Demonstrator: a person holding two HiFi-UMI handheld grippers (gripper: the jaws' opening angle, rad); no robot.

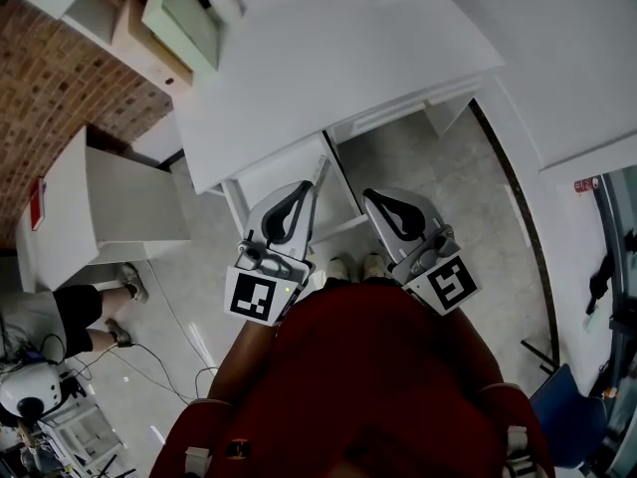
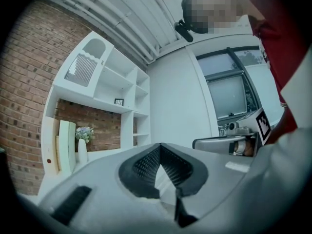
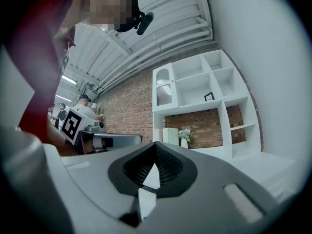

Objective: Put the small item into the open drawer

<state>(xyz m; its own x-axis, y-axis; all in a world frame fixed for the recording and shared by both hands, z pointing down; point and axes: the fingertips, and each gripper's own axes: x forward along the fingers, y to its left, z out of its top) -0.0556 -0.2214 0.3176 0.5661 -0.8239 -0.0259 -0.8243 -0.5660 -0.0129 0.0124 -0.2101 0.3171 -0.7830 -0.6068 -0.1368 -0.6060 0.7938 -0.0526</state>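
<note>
Left gripper [image 1: 311, 182] and right gripper [image 1: 376, 199] both pressed together on nothing, near the desk's [image 1: 328, 68] drawer [image 1: 284, 172]; small item shows in no view, so judged by name only: likely light, pinch gently across its middle.

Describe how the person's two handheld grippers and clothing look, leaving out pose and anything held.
The left gripper and right gripper match. Each has a pale grey-white shell and black ribbed pads that frame a teardrop-shaped opening. Each also carries a cube with black-and-white square markers at its rear. The person wears a dark red top.
</note>
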